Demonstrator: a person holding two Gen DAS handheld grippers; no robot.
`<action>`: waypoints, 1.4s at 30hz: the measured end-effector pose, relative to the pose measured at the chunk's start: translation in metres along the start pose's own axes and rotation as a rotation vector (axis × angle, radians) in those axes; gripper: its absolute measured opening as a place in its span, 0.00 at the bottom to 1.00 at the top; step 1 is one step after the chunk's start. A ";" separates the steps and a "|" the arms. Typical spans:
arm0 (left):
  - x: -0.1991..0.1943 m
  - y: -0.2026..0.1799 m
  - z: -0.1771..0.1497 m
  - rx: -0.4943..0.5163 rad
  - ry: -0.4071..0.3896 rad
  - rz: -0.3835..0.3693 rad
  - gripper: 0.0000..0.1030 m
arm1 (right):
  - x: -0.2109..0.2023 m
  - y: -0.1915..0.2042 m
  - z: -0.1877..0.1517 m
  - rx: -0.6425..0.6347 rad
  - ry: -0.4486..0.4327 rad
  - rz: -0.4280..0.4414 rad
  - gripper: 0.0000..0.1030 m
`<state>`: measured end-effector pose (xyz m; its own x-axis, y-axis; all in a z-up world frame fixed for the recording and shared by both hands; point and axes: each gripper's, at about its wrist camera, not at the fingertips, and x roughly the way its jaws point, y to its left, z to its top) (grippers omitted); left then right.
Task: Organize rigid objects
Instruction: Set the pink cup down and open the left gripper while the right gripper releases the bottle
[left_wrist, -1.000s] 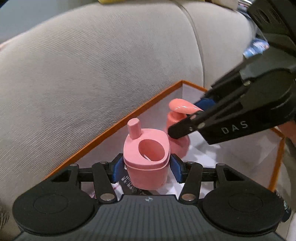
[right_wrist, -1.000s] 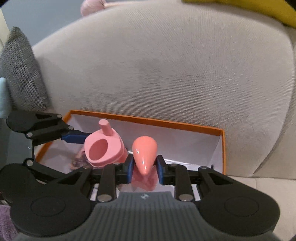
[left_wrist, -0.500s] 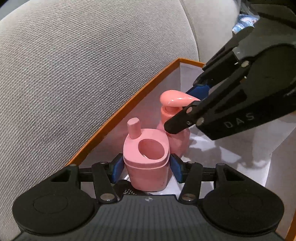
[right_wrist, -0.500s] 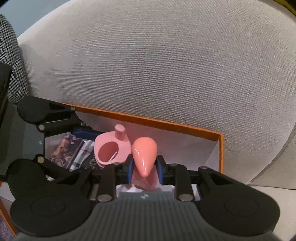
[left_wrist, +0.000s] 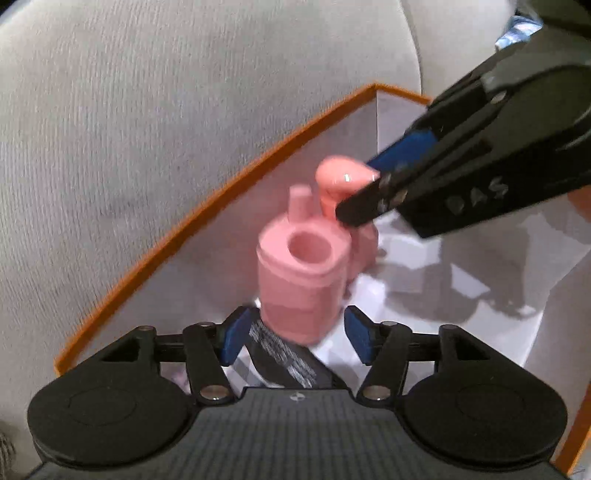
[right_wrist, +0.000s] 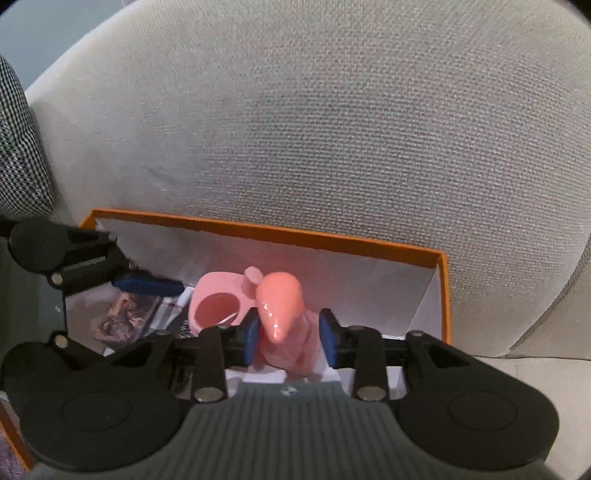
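Inside the orange box (right_wrist: 441, 291), both pink pieces stand touching: holder (left_wrist: 301, 284), pump bottle (right_wrist: 284, 328). Both pairs of fingers now stand spread, clear of them. Rigid, light, glossy plastic, probably; grip bodies low, not the spout.

The sofa cushion (right_wrist: 332, 129) is coarse woven cloth. The pump bottle (right_wrist: 282, 314) looks glossy plastic, the pink cup (left_wrist: 303, 280) matt plastic, the box (right_wrist: 441, 291) smooth card.
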<state>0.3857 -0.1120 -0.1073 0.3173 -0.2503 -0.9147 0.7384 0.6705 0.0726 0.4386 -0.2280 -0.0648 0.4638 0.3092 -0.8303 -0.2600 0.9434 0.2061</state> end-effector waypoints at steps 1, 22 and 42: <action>0.002 0.000 -0.001 -0.023 0.018 -0.016 0.57 | -0.003 -0.001 0.001 -0.002 0.003 0.000 0.36; 0.044 0.023 0.004 -0.163 0.047 -0.092 0.45 | 0.035 0.019 -0.011 -0.121 0.149 -0.081 0.26; 0.019 0.031 -0.032 -0.122 0.068 -0.058 0.48 | 0.078 0.046 -0.013 -0.253 0.217 -0.109 0.28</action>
<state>0.3956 -0.0732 -0.1355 0.2319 -0.2460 -0.9411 0.6749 0.7374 -0.0265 0.4517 -0.1617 -0.1273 0.3171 0.1497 -0.9365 -0.4328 0.9015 -0.0024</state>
